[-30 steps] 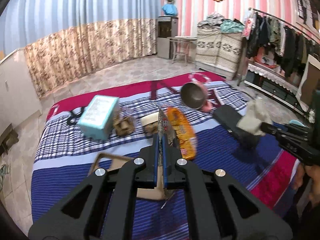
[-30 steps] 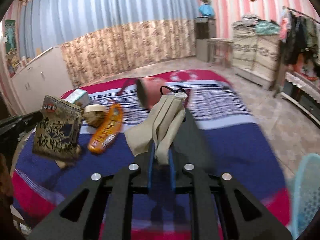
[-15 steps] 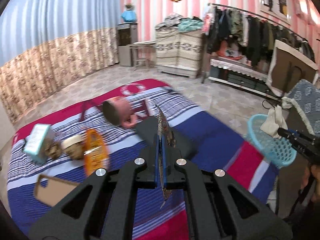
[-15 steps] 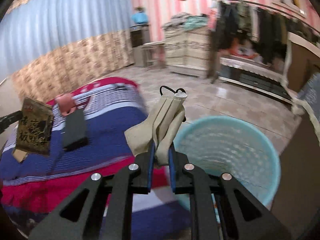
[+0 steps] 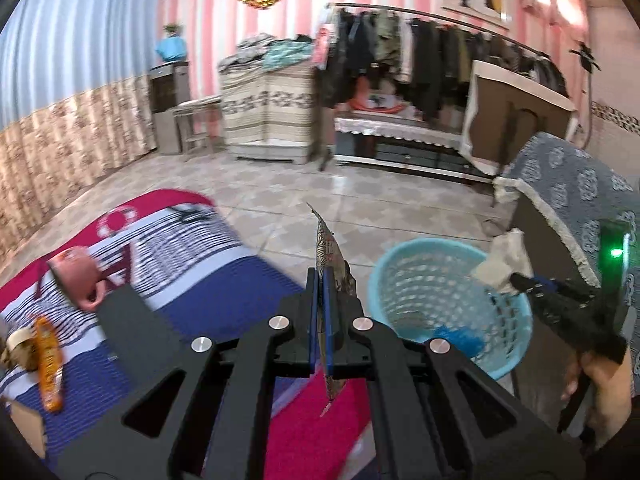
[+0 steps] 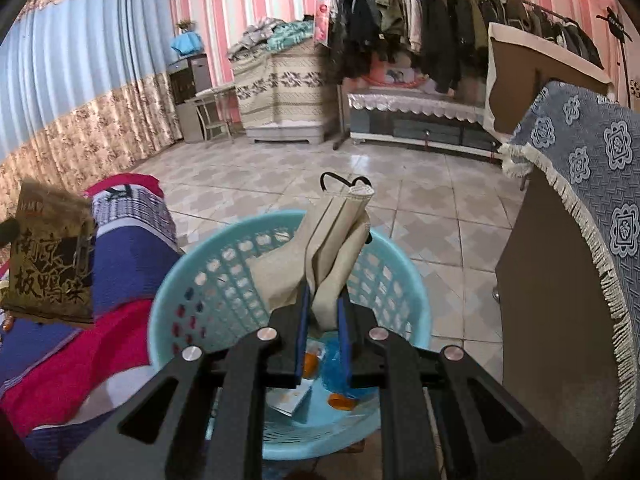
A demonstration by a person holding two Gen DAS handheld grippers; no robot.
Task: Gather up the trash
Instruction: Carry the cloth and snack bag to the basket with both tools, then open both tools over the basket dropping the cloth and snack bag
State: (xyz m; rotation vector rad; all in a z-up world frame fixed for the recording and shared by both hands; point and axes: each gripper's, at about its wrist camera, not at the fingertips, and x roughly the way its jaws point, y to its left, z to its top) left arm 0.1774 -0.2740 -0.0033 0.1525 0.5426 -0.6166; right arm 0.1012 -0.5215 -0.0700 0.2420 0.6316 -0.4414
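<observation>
A limp beige cloth face mask (image 6: 332, 256), light and floppy, hangs pinched in the right gripper (image 6: 323, 320) over the pale-blue plastic basket (image 6: 404, 272); the left gripper (image 5: 322, 312) clamps a thin, crinkly brown snack wrapper (image 5: 332, 256) edge-on.

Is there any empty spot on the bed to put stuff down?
Yes: the blue and red stretch of bedspread between the black case and the basket is bare. Farther left it is crowded with the pink cup and the orange packet.
</observation>
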